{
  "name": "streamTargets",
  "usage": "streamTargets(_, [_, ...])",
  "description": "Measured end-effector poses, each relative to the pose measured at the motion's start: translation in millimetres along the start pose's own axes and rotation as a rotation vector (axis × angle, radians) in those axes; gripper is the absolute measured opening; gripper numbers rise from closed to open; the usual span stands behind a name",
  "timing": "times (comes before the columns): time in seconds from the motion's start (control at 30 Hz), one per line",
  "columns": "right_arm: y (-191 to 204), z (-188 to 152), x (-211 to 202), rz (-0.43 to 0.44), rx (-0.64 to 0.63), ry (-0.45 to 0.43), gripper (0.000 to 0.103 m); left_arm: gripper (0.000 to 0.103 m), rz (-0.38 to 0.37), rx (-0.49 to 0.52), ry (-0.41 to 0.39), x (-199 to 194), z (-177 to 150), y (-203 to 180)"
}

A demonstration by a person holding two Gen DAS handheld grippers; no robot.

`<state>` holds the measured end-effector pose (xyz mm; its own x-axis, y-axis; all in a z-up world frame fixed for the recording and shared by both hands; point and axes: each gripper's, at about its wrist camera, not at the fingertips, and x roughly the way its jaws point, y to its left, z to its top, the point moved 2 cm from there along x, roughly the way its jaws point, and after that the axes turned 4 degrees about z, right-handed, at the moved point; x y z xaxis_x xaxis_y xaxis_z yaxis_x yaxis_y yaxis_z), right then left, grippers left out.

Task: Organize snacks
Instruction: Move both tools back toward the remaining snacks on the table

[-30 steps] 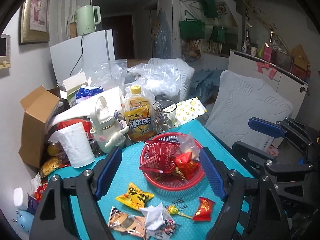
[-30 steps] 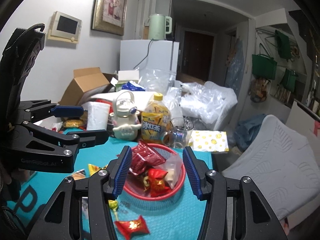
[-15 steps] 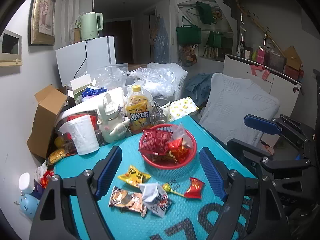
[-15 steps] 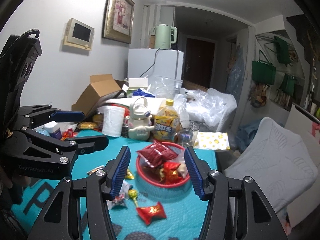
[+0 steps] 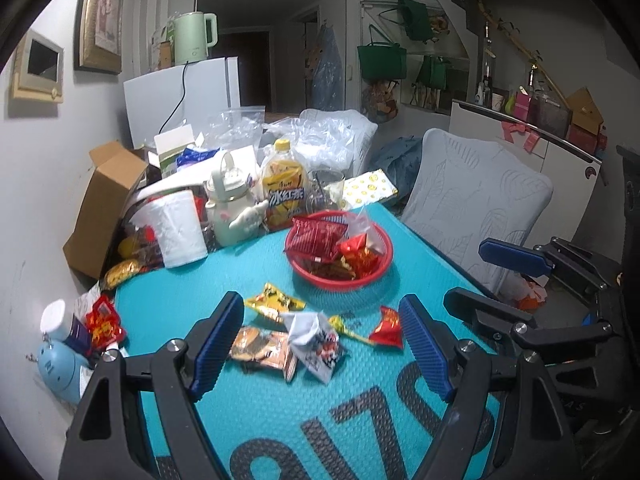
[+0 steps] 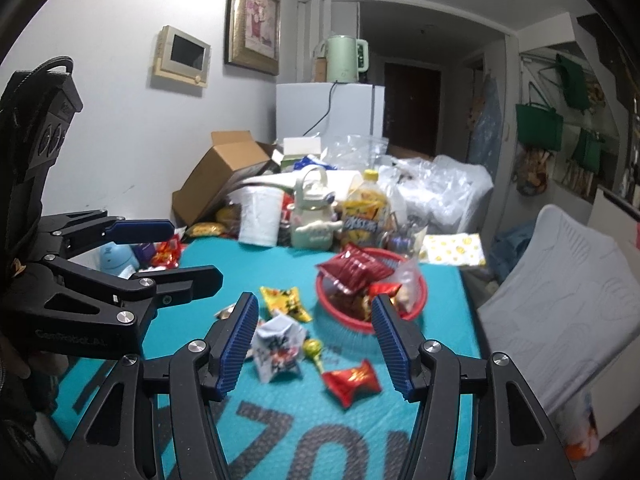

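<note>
A red basket (image 5: 376,270) (image 6: 418,304) on the teal mat holds a dark red packet (image 5: 316,238) and other snacks. Loose snacks lie in front of it: a yellow packet (image 5: 274,303) (image 6: 286,300), an orange-brown packet (image 5: 262,346), a white crumpled packet (image 5: 316,340) (image 6: 278,346), a green lollipop (image 5: 346,326) (image 6: 314,350) and a small red packet (image 5: 388,328) (image 6: 352,380). My left gripper (image 5: 322,348) is open and empty, above the near loose snacks. My right gripper (image 6: 314,344) is open and empty, to the right of the left one.
At the mat's far edge stand a paper roll (image 5: 178,232), a white kettle-shaped bottle (image 5: 232,208), an iced tea bottle (image 5: 284,190) and a glass (image 5: 326,188). An open cardboard box (image 5: 104,208) lies left. A grey chair (image 5: 476,200) stands right.
Both grippers have pulled back from the basket and risen; more of the mat and the loose snacks shows. Both stay open and empty.
</note>
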<state>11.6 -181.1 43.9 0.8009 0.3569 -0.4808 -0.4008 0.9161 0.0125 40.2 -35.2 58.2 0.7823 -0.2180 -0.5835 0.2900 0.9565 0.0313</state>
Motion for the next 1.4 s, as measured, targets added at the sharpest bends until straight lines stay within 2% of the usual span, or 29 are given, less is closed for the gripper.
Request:
streamTargets(0.53, [28,-44,34,0.090,0.018,0.098,0.059,0.079,0.020,-0.087,0.115,21,-60,29])
streamTargets(0.93, [39,-69,91,0.157,0.035,0.217,0.059,0.079,0.060,-0.150,0.209,54,-92,61])
streamTargets(1.1, [35,-75,115,0.153,0.041,0.265,0.059,0.079,0.069,-0.159,0.226,69,-100,71])
streamTargets(1.2, [32,-77,129,0.147,0.038,0.284,0.068,0.079,0.081,-0.164,0.241,80,-104,76])
streamTargets(1.4, [25,-80,157,0.123,0.030,0.316,0.074,0.079,0.084,-0.201,0.282,105,-107,91])
